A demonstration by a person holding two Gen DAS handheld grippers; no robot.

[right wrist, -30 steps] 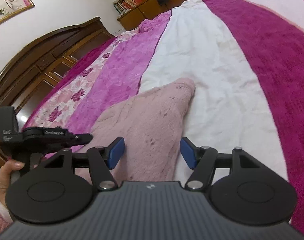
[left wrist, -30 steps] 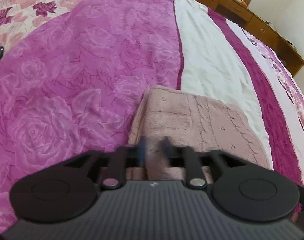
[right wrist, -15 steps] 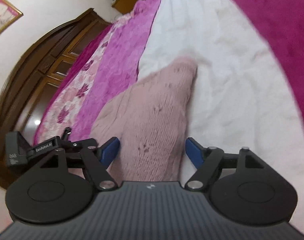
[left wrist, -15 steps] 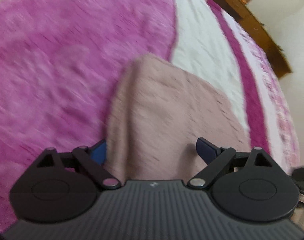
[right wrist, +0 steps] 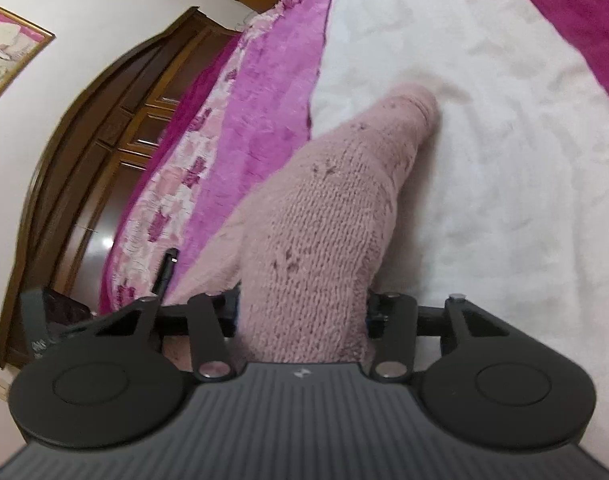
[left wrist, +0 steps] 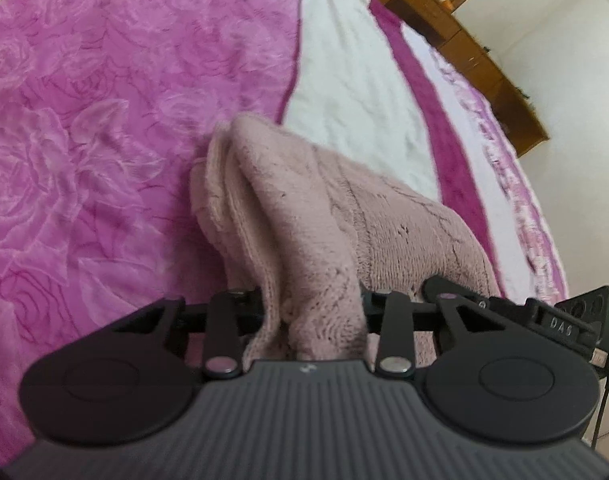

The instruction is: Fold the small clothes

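A pink knit garment [left wrist: 384, 216] lies folded on the bed, across the purple and white stripes. My left gripper [left wrist: 312, 312] has its jaws closing, and a bunched ridge of the knit is squeezed between its fingers and lifted. In the right wrist view the same pink knit garment [right wrist: 336, 184] runs away from me to a rounded end. My right gripper [right wrist: 302, 316] is closing too, with a thick fold of the knit filling the gap between its fingers. Cloth hides both pairs of pads.
The bedspread has a purple rose band [left wrist: 84, 120], a white stripe [right wrist: 484, 120] and a magenta stripe [left wrist: 444, 128]. Wooden cabinets [left wrist: 484, 52] stand beyond the bed. A dark wooden headboard [right wrist: 104, 128] and a framed picture [right wrist: 8, 52] are at the left.
Both grippers' jaws stood wide around the knit half a second ago and have since closed in on it. The left gripper's cloth now stands up in a bunched ridge.
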